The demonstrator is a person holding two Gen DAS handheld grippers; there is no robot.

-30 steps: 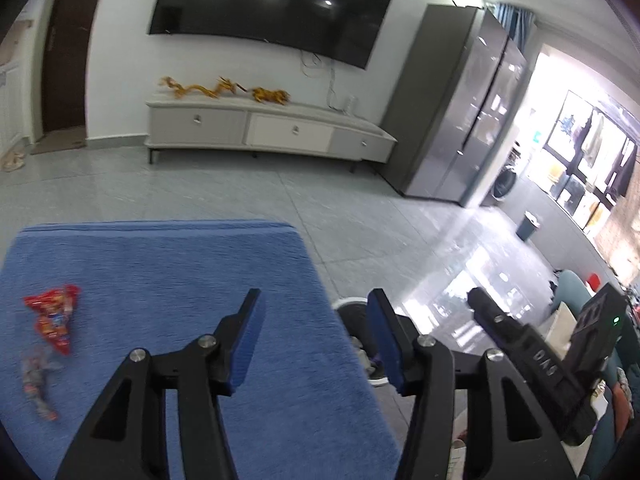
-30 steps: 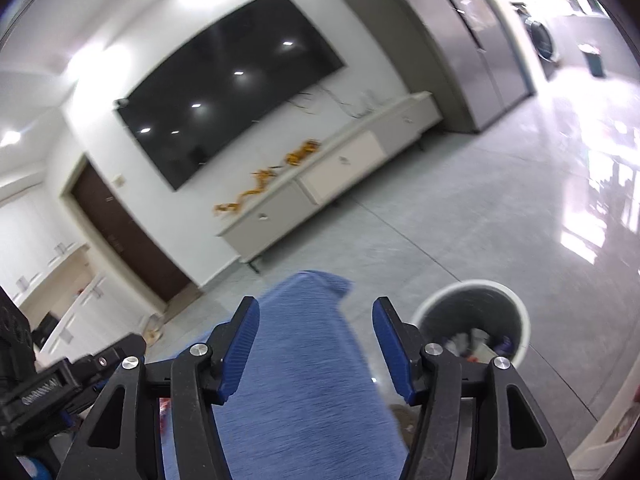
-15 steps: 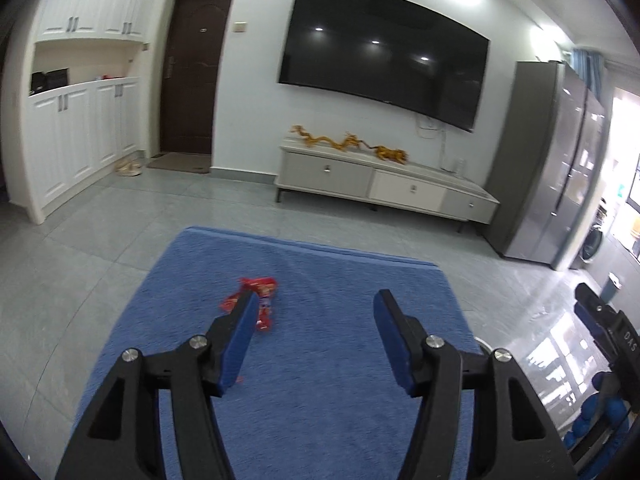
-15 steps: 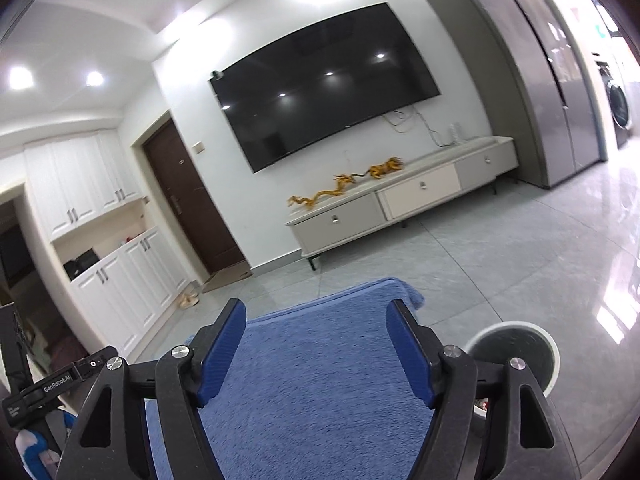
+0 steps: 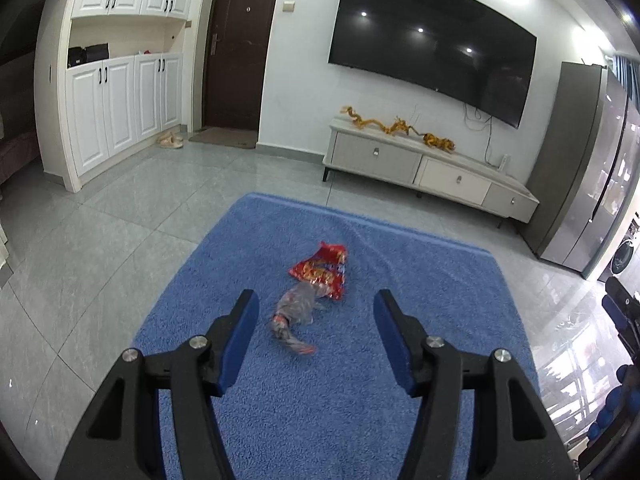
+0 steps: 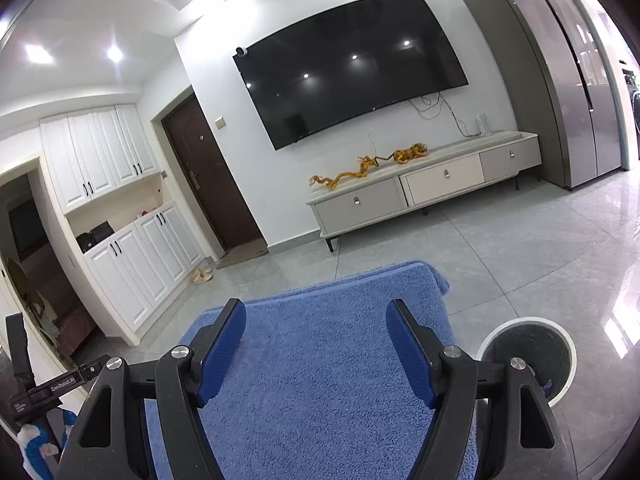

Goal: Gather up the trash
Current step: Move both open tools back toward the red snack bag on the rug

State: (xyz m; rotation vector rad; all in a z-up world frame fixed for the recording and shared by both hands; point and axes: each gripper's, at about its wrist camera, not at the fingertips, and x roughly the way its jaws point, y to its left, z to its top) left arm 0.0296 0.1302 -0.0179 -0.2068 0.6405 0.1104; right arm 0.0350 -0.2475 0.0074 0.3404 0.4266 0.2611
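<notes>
Two pieces of trash are seen at frame centre on the blue rug (image 5: 400, 280): a red snack bag (image 5: 320, 270) and a clear wrapper (image 5: 296, 308) touching it. Both the left tongs (image 5: 316, 330) and right tongs (image 6: 316, 344) are released, empty. The reach is judged underway; lowering around the wrapper is needed next, the bin (image 6: 524, 356) lower right.
</notes>
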